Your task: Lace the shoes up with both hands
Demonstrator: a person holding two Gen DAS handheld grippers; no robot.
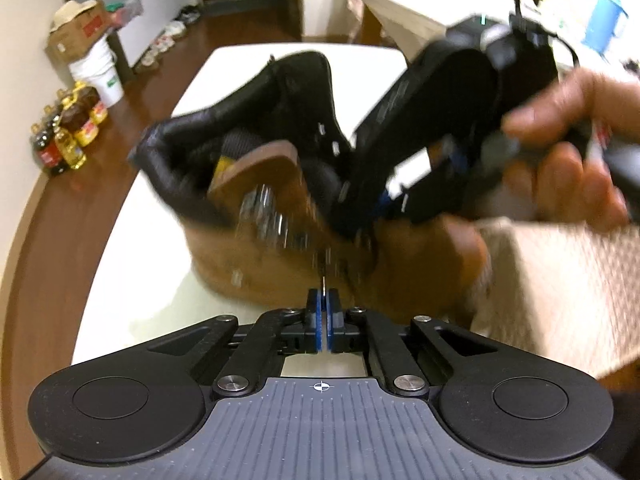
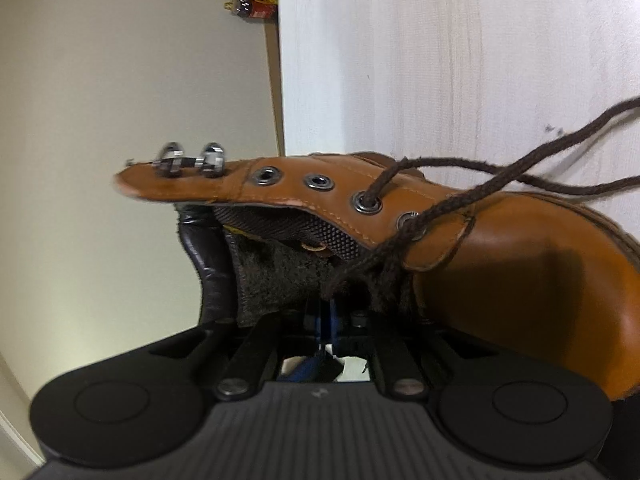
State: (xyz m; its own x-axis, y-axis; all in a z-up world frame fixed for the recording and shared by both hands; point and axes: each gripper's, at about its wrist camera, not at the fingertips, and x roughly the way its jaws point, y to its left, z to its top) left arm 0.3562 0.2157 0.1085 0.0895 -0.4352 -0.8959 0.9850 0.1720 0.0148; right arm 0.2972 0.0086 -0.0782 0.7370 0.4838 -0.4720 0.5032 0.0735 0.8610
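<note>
A tan leather boot [image 1: 280, 240] with a black padded collar stands on the white table [image 1: 152, 280]; the left wrist view is motion-blurred. My left gripper [image 1: 323, 300] is shut on a thin lace tip just in front of the boot's side. The right gripper's body [image 1: 440, 140], held by a hand [image 1: 568, 152], reaches into the boot's opening from the right. In the right wrist view the boot [image 2: 500, 248] fills the frame, with a dark brown lace [image 2: 480, 176] threaded through the lower eyelets. My right gripper [image 2: 326, 320] is shut on the lace at the tongue.
A beige cloth [image 1: 560, 288] lies on the table right of the boot. On the floor at left stand oil bottles [image 1: 68, 132], a white bucket [image 1: 100, 76] and a cardboard box [image 1: 76, 32]. A second table [image 1: 420, 4] stands behind.
</note>
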